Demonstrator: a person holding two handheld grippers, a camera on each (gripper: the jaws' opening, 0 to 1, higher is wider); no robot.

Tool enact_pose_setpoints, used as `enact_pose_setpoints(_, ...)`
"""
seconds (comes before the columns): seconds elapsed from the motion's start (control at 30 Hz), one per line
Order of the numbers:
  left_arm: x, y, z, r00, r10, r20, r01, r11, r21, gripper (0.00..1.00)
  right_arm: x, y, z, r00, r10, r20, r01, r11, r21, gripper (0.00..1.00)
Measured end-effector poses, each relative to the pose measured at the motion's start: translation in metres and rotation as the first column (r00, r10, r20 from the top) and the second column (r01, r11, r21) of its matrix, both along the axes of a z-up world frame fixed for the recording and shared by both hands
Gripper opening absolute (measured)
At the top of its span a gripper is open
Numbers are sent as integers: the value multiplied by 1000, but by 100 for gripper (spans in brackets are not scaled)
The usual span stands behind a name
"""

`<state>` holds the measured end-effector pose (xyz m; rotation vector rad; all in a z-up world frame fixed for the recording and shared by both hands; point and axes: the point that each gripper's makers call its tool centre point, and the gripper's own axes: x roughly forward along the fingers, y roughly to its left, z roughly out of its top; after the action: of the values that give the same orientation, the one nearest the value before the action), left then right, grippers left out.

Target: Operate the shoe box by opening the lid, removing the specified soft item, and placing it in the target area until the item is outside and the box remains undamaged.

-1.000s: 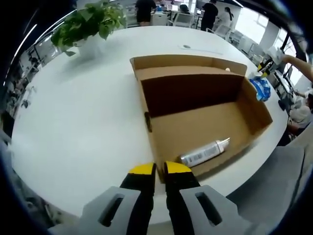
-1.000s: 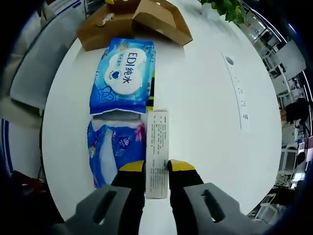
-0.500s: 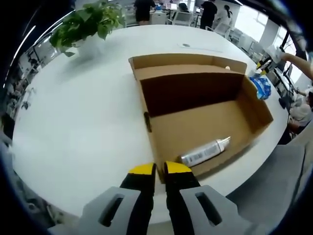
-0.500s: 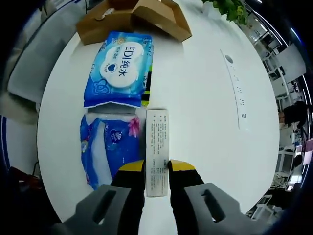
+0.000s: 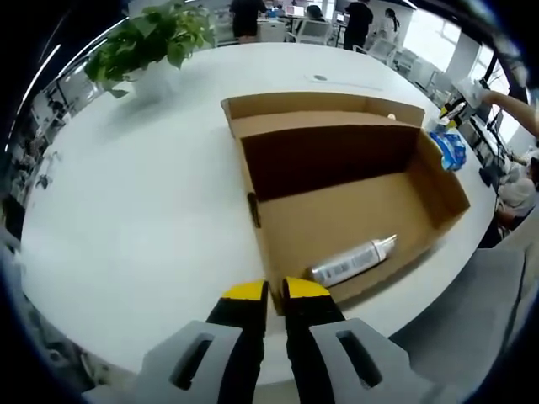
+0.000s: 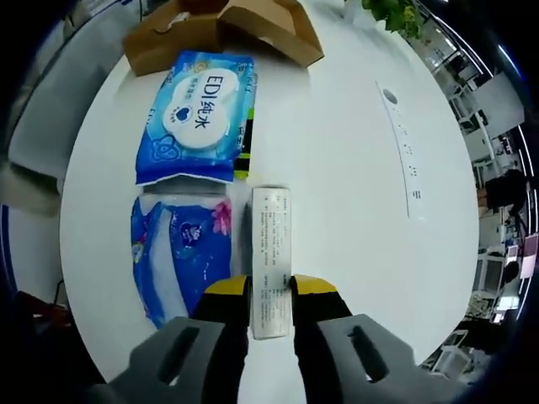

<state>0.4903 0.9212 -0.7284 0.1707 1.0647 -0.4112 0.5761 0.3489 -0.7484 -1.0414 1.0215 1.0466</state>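
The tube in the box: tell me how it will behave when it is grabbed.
The tube is round and lies on its side on the box floor, so a nudge would probably roll it. Its glossy skin looks slippery. It is slim, so likely light.

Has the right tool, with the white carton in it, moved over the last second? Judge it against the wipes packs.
Yes. The right tool and its white carton have slid sideways from the blue wipes packs, away from them, opening a gap.
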Motion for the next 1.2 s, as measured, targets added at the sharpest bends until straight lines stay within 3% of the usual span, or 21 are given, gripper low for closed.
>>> enact_pose_setpoints(0.87,4,0,-2,999,-42,11,41,999,26,6,0,0,2,1000,-25,3,25,1000,3,20)
enact_pose_setpoints(1.2,4,-1,1,997,-78,28,77,996,44,7,4,1,10,996,-89,27,87,995,43,28)
